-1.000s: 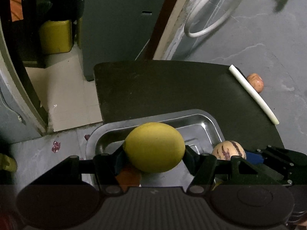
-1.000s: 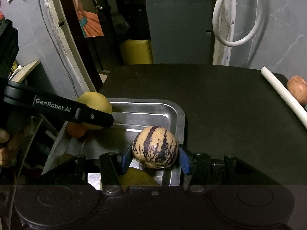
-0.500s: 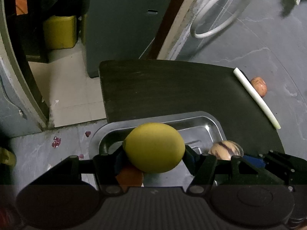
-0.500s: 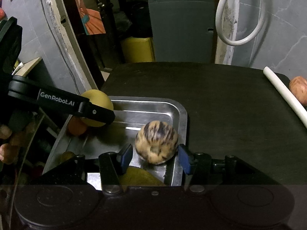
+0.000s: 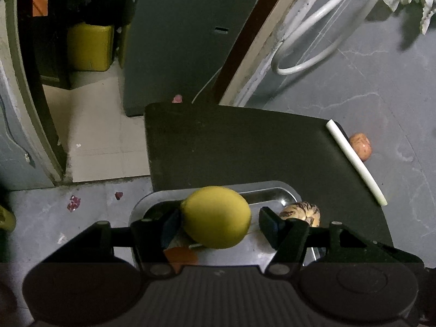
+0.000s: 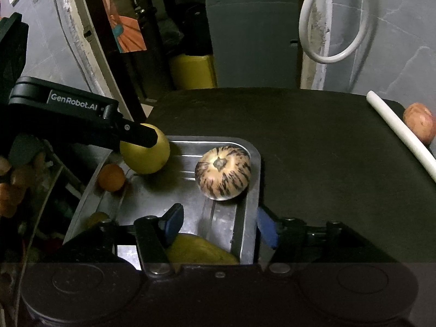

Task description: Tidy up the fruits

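Mostly smooth: steel tray (image 6: 253, 163), striped round melon (image 6: 223, 176) (glossy)

Dim room: grey cabinet (image 6: 250, 38), yellow container (image 6: 193, 72), tiled floor (image 5: 109, 147).

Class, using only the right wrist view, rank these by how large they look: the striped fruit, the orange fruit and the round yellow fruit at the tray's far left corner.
1. Striped fruit, largest.
2. Round yellow fruit, close behind; a gripper finger partly covers it, so this ranking is unsure.
3. Orange fruit, clearly smallest.
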### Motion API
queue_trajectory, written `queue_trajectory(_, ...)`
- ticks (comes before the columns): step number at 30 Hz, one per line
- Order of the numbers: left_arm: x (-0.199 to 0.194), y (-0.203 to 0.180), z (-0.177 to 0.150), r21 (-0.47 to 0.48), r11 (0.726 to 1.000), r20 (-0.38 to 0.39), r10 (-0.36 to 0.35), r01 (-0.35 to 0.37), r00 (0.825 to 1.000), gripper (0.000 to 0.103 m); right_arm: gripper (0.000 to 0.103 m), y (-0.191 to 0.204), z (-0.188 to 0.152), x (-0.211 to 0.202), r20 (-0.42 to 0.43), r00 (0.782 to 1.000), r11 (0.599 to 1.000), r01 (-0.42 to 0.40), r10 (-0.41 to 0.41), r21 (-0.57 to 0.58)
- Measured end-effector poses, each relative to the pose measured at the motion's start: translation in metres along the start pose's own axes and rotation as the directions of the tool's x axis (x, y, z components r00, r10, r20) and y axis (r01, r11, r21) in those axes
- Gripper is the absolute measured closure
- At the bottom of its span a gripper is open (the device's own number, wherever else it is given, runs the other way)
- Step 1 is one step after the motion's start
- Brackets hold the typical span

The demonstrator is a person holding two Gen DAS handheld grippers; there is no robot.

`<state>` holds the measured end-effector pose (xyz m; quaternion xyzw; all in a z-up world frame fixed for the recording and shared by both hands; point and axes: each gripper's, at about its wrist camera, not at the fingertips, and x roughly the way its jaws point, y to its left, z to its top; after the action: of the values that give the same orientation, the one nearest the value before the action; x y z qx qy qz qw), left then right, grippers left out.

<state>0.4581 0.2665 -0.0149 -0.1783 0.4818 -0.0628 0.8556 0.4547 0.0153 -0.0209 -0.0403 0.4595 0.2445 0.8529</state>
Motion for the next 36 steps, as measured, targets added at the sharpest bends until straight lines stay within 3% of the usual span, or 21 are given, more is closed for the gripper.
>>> queue_trajectory(17, -0.036, -0.010, -0.015, -0.020, 1.000, 0.071, 0.020, -0.018, 0.997, 0.004, 0.011, -0.005, -0.010, -0.043, 0.121, 0.989, 0.994, 0.072, -0.082, 0.084)
queue_trajectory(30, -0.088, -0.022, -0.042, -0.034, 0.996, 0.154, 0.083, -0.079, 0.985, 0.001, 0.001, 0.002, -0.028, -0.094, 0.213, 0.966, 0.980, 0.115, -0.149, 0.160)
queue_trajectory(36, -0.113, -0.033, -0.065, 0.013, 0.994, 0.207, 0.106, -0.111, 0.972, 0.001, 0.001, 0.009, -0.039, -0.115, 0.237, 0.956, 0.972, 0.127, -0.173, 0.199)
